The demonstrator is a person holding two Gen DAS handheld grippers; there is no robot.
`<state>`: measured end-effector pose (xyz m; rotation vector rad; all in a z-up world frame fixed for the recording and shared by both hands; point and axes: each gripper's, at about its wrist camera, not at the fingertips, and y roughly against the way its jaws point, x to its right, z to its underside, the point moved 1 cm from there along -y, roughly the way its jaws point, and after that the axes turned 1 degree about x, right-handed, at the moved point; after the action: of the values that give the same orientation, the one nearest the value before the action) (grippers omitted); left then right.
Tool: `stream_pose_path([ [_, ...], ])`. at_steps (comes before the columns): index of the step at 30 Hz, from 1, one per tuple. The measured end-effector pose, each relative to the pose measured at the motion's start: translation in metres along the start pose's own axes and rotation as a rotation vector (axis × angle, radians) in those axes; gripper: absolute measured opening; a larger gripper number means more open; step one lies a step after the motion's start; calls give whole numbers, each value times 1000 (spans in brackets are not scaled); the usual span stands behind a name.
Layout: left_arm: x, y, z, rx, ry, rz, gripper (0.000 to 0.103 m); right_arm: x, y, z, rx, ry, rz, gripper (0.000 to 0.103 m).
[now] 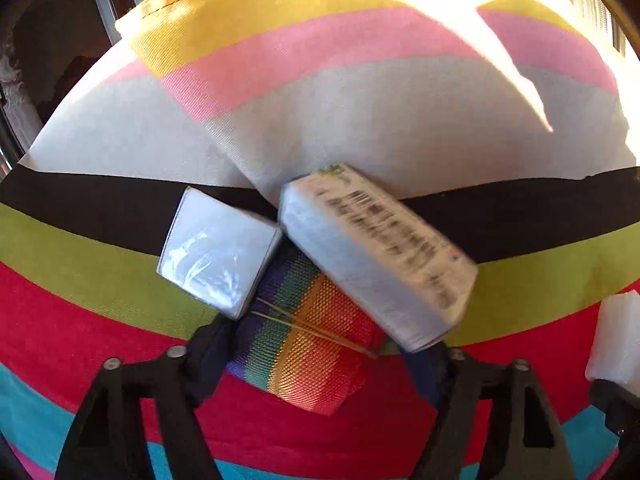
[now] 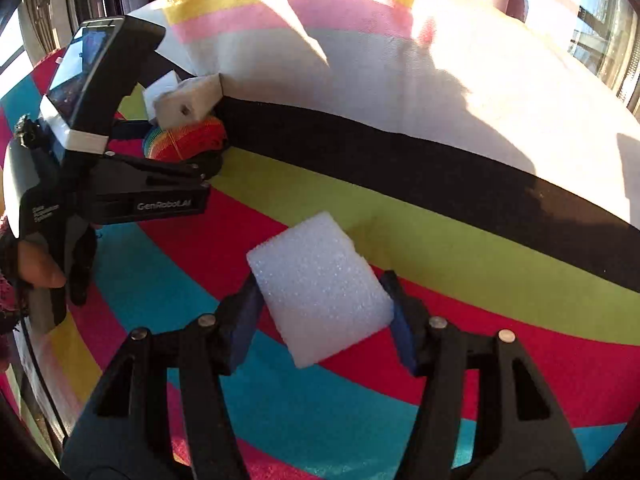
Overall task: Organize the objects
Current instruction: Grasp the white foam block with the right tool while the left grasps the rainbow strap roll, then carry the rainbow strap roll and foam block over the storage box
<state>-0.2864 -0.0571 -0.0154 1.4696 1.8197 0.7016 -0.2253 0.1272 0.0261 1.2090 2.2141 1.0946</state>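
Left wrist view: dark room corner at upper left, then a striped cloth (image 1: 100, 280) filling the frame in bands of teal, red, lime, black, pale grey, pink and yellow, with hard sunlight across the top right.

Left gripper (image 1: 316, 352) at lower centre, jaws partly open on either side of a rainbow roll (image 1: 312, 344) bound by a rubber band (image 1: 304, 324). Cannot tell whether the pads actually press on it. Small white box (image 1: 218, 252) just above the left finger, its corner touching a long white box (image 1: 380, 256) that slants down toward the right finger. Barcode and print on the long box's label too blurred to read. Foam block (image 1: 618, 340) at the right edge.

Right wrist view: a hand (image 2: 36, 264) at the far left edge on the left gripper's handle. A screen (image 2: 80, 64) mounted on top of that tool, "GenRobo.AI" in white on its side, and smaller print beside it that seems to read "Data Acquisition System". The two boxes and the roll bunched at its tip, upper left.

At lower centre, right gripper (image 2: 324, 296) half closed on the foam block, a blue pad against each side, the block tilted over the red and teal bands. Sunlit window (image 2: 600, 20) with dark frames at upper right.
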Motion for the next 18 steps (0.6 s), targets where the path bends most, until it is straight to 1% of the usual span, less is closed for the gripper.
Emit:
stream_pose_path([
  [1, -1, 6, 5, -3, 16, 42, 61, -1, 6, 2, 8, -6, -2, 62],
  [4, -9, 30, 33, -28, 82, 150, 61, -7, 25, 9, 29, -26, -3, 62],
  [6, -13, 48, 56, -32, 99, 181, 61, -14, 34, 19, 28, -38, -1, 62],
  [10, -19, 80, 95, -28, 103, 192, 61, -34, 43, 44, 5, -44, -11, 62],
  [16, -23, 112, 134, -11, 90, 150, 61, -63, 55, 79, -24, -66, -18, 62],
  [17, -25, 116, 139, -9, 91, 149, 61, -49, 56, 82, -24, -69, -14, 62],
  [18, -25, 121, 144, -6, 92, 149, 61, -52, 60, 86, -25, -73, -10, 62],
])
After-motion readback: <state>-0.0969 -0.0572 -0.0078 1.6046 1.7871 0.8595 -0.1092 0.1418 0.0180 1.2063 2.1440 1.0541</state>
